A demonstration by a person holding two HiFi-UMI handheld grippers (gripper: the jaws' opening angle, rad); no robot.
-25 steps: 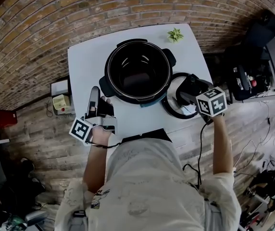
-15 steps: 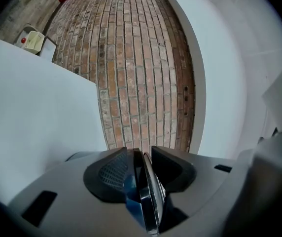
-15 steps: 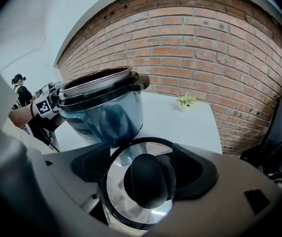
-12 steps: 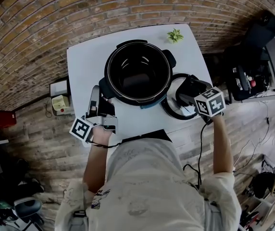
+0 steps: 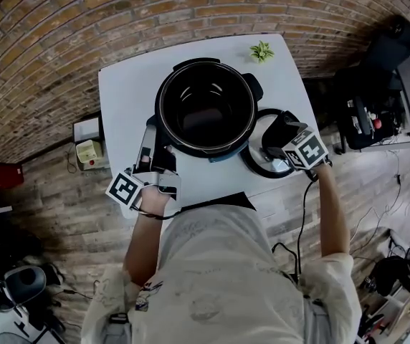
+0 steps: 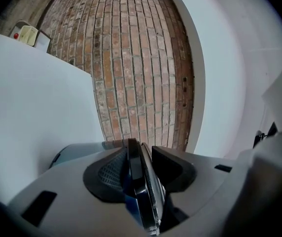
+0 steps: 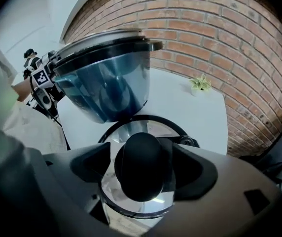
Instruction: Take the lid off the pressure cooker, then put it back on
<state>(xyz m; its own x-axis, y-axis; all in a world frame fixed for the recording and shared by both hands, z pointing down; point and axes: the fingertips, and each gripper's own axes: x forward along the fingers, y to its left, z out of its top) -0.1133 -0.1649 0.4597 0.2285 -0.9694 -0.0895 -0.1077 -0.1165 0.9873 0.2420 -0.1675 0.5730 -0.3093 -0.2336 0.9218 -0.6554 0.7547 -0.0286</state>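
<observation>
The pressure cooker (image 5: pixel 205 106) stands open mid-table, its dark pot showing. In the right gripper view the cooker (image 7: pixel 106 83) rises behind the lid. The glass lid (image 5: pixel 251 160) lies flat on the table to its right, close to the near edge. My right gripper (image 5: pixel 280 138) points steeply down over it. The lid's black knob (image 7: pixel 142 164) sits between the jaws of the right gripper (image 7: pixel 142 172), which stand open, with slivers of glass beside the knob. My left gripper (image 5: pixel 151 138) is level at the cooker's left side. Its jaws (image 6: pixel 142 174) are shut on the black side handle (image 6: pixel 136 167), which sits tilted between the pads.
A small green plant (image 5: pixel 261 51) stands at the white table's (image 5: pixel 130 99) far right corner. A cream box (image 5: pixel 90 151) sits on the floor to the left. Dark equipment (image 5: pixel 377 99) crowds the right side. A brick wall runs behind the table.
The right gripper has come down over the lid's knob and tipped more steeply. The left gripper has edged in toward the cooker's handle. Lid and cooker have stayed put.
</observation>
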